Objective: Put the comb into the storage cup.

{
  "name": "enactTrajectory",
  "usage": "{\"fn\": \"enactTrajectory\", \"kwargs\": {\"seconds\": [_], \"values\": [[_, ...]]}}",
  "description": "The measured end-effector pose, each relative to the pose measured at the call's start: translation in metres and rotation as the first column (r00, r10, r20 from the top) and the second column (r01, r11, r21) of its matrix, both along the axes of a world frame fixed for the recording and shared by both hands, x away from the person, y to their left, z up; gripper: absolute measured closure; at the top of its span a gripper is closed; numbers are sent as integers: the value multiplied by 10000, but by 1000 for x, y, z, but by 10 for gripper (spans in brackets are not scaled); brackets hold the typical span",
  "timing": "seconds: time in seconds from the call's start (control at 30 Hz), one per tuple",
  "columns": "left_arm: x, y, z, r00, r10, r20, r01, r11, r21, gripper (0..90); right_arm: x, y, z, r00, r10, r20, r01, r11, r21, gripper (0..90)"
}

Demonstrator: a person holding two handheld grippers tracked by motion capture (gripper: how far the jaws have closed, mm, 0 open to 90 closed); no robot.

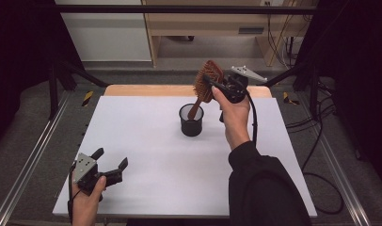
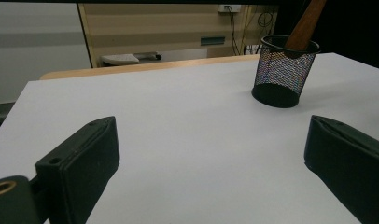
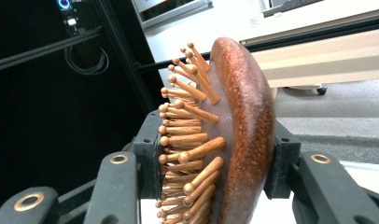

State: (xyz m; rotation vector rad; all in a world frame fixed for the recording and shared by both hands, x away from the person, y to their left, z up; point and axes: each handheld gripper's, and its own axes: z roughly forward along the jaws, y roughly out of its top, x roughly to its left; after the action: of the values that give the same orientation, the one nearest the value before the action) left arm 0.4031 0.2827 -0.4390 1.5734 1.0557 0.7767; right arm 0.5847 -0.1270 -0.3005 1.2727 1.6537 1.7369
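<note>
My right gripper clamps the head of a wooden paddle hairbrush: in the right gripper view one black jaw presses into the ball-tipped wooden bristles and the other bears on the rounded reddish-brown back, so the brush head stands edge-on between them. From the high view I see the brush held tilted above the black mesh pencil cup, its handle slanting down so that the handle's end sits inside the cup's rim. The right hand and its dark sleeve lie to the right of the cup.

My left gripper has its jaws spread wide with nothing between them. It hovers low over the white tabletop, well apart from the cup, toward the near left corner. In the left gripper view I see the bare white surface between the two black pads, and beyond them the mesh cup with the brown brush handle leaning out of it. Behind the cup, past the table's pale wooden far edge, stands a light wooden cabinet.
</note>
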Motion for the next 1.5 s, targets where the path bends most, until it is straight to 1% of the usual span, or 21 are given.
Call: {"fn": "enactTrajectory", "kwargs": {"seconds": [0.1,0.2,0.4,0.57,0.63,0.87,1.07,1.23,1.5], "values": [[0,0,0,10000,-18,22,18,10000,-6,36,3,5,-5,9999,2,-116,-5,9998,-216,513],[0,0,0,10000,-40,1,40,10000,-3,34,5,10,-9,9999,10,-115,-15,9992,-411,513],[0,-2,0,9999,-135,42,135,9999,46,34,10,18,-20,9994,47,-348,-64,9988,-488,513],[1,-3,0,9999,-133,24,133,9999,-23,28,13,21,-26,9989,27,-469,-54,9983,-580,513],[1,-3,0,9999,-166,30,165,9999,25,28,14,22,-28,9985,20,-550,-52,9983,-574,513],[1,-1,0,9999,-142,50,142,9999,-65,28,18,26,-36,9974,72,-710,-119,9977,-668,512],[1,-2,0,9999,-159,44,159,9999,-41,28,20,27,-39,9965,-30,-830,-24,9979,-643,512],[1,-1,0,9999,-127,24,127,9999,-51,28,20,27,-42,9958,66,-916,-114,9986,-518,511],[1,-2,0,9999,-165,41,165,9998,-64,28,21,27,-47,9949,-1,-1005,-52,9986,-525,510]]}}
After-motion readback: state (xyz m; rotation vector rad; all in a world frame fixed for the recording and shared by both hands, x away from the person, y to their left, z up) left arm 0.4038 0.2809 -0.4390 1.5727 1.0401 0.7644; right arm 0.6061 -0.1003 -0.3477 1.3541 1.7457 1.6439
